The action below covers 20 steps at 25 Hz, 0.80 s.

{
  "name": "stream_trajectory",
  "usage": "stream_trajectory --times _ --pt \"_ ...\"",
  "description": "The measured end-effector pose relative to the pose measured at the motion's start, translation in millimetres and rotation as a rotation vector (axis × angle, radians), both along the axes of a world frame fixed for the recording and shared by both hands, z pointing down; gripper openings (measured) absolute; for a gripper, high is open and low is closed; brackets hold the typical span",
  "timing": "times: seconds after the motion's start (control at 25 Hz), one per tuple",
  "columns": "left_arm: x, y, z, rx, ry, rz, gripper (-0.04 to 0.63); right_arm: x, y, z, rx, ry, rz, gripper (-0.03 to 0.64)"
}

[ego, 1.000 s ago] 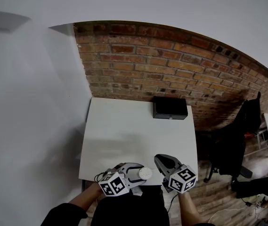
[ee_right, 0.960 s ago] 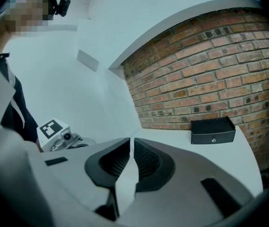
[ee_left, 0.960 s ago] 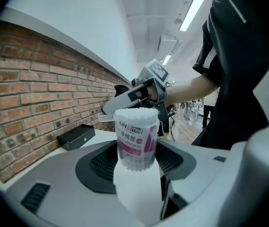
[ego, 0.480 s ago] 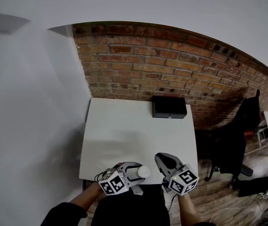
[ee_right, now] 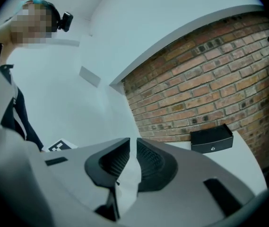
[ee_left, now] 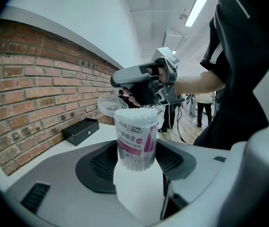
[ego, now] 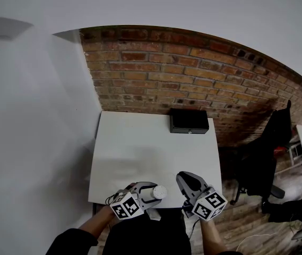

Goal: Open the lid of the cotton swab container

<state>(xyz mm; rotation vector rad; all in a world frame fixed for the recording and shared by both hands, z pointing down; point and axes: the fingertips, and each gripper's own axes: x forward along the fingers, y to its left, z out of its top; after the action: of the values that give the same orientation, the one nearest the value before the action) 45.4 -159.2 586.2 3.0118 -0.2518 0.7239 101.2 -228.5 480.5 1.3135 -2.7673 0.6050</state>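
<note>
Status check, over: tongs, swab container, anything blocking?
Left tongs clamped on cotton swab container. Right tongs shut, apart from it. Clear lid off the mouth, swabs exposed. Black box far back, no obstruction.

One cotton swab container [ee_left: 135, 136], one black box [ego: 189, 121], two grippers: left gripper [ego: 153, 193], right gripper [ego: 184, 178]

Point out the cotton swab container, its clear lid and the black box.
Clear cylindrical cotton swab container [ee_left: 135, 138]: left gripper view, printed label.
Clear round plastic lid [ee_left: 107, 105]: left gripper view, flat face.
Black rectangular box [ego: 189, 121]: head view, top face.
</note>
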Motion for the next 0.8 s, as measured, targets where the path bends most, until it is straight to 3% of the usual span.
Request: stream_trajectory --times 0.32,0.52,0.8 --pt "-12.1 -26.7 0.2 0.000 0.004 -0.136 0.259 20.6 -0.4 0.7 0.052 0.086 0.124 0.041" --pt "-24.1 -52.9 -13.2 0.059 0.027 -0.269 0.259 38.0 -1.8 -3.5 0.099 0.107 0.249 0.032" --pt "-31.1 -93.2 -49.1 0.118 0.116 -0.426 0.259 55.8 3.2 5.3 0.120 0.162 0.388 0.029"
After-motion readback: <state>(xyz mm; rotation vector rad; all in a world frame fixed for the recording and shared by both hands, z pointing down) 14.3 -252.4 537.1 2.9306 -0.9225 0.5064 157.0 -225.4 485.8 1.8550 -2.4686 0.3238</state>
